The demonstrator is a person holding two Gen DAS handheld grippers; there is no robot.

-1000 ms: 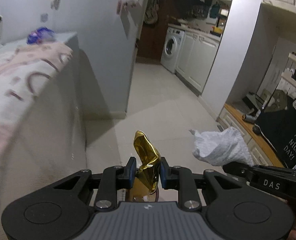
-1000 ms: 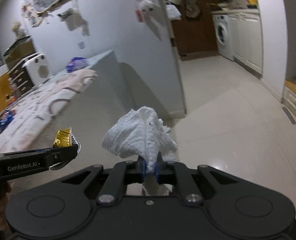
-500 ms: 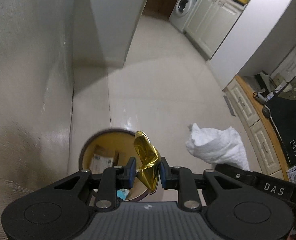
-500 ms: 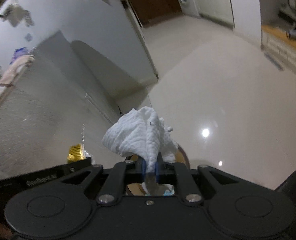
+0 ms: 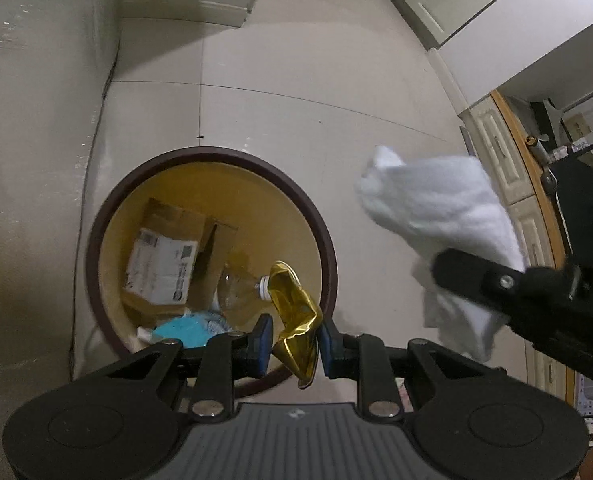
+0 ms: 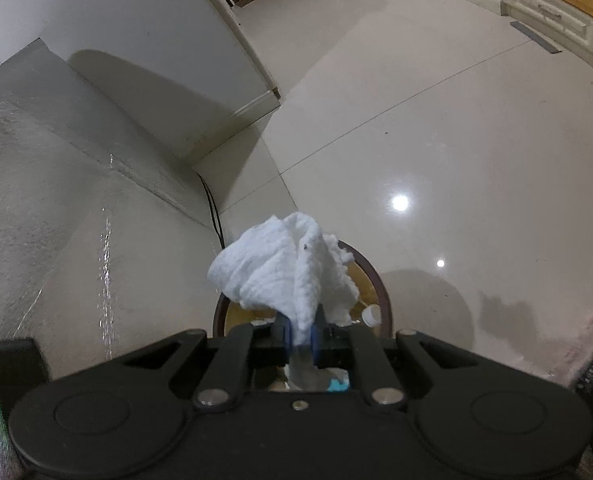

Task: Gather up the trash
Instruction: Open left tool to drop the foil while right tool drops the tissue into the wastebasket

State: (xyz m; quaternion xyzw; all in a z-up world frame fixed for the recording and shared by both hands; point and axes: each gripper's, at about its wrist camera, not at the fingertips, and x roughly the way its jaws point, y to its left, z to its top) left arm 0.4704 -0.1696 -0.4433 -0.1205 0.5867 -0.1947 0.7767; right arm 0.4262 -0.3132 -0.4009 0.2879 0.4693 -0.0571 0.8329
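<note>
A crumpled gold foil wrapper is pinched in my left gripper, which hangs over the near rim of a round waste bin with a dark rim and yellow inside. The bin holds a cardboard box, a clear plastic bottle and something blue. My right gripper is shut on a crumpled white paper towel and hovers over the same bin. In the left wrist view the towel and the right gripper's dark arm sit to the bin's right.
A pale sofa side stands hard against the bin's left, with a thin cable along its foot. Glossy pale floor tiles spread ahead and right. White cabinets with a wooden top line the far right.
Both grippers have dropped and tipped downward with their loads still held. The bin, unseen a second ago, has come into view and now lies directly below them.
</note>
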